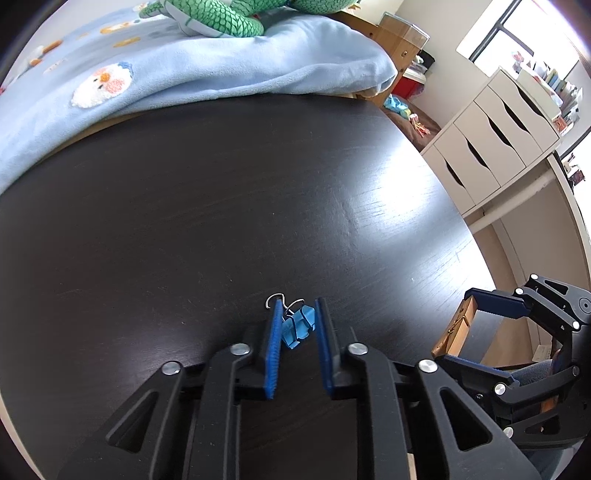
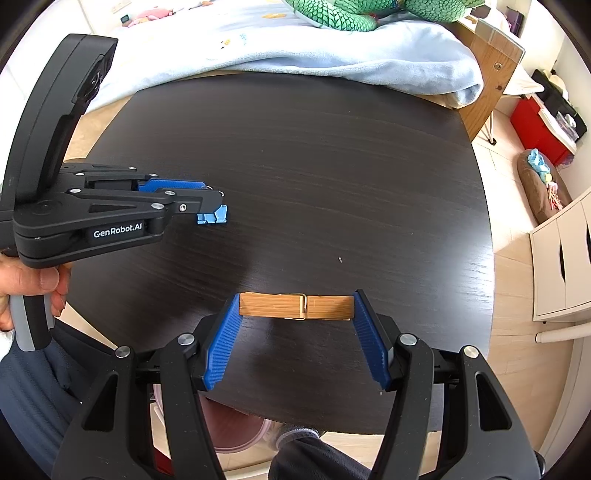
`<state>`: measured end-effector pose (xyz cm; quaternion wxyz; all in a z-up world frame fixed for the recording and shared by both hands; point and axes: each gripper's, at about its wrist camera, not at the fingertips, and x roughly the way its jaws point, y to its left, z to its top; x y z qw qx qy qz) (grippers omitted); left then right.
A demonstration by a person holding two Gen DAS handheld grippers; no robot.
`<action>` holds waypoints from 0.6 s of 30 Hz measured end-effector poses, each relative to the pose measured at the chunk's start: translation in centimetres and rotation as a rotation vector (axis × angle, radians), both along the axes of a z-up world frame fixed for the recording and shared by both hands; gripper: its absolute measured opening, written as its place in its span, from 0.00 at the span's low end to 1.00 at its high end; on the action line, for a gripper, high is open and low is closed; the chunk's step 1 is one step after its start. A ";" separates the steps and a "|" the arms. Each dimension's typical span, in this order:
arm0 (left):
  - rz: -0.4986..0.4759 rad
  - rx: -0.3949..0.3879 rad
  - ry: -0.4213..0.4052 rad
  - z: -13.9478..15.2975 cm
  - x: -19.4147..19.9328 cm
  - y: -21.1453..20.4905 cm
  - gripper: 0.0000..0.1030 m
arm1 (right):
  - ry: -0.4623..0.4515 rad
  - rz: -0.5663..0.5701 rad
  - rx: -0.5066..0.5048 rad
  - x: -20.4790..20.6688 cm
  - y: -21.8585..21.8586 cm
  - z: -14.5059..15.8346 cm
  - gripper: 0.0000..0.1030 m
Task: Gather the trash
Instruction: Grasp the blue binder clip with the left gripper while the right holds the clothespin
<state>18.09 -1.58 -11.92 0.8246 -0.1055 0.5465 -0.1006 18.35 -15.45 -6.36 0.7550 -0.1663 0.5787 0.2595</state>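
A blue binder clip [image 1: 298, 325] with silver wire handles sits between the fingers of my left gripper [image 1: 297, 308], which is shut on it just above the dark table [image 1: 221, 206]. The clip also shows in the right wrist view [image 2: 213, 215], held by the left gripper [image 2: 212, 201]. My right gripper [image 2: 295, 301] is shut on a wooden clothespin [image 2: 295, 306], gripped end to end and held level over the table's near edge. The clothespin also shows in the left wrist view [image 1: 452, 332], inside the right gripper [image 1: 458, 325].
A light blue blanket [image 1: 184, 74] with a green plush toy [image 1: 210, 18] lies behind the table. White drawers [image 1: 491, 140] stand to the right. A pink-rimmed bin [image 2: 236, 432] sits under the table's near edge. A brown cushion with small items [image 2: 543, 184] lies on the floor.
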 end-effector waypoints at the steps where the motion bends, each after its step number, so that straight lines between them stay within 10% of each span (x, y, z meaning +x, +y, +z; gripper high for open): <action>1: -0.002 0.001 0.001 -0.1 0.0 0.0 0.13 | 0.000 -0.001 0.000 0.0 0.0 0.0 0.58; 18: -0.008 0.080 -0.050 2.7 -1.2 0.1 0.02 | -0.007 0.011 0.024 -0.4 0.8 0.5 0.58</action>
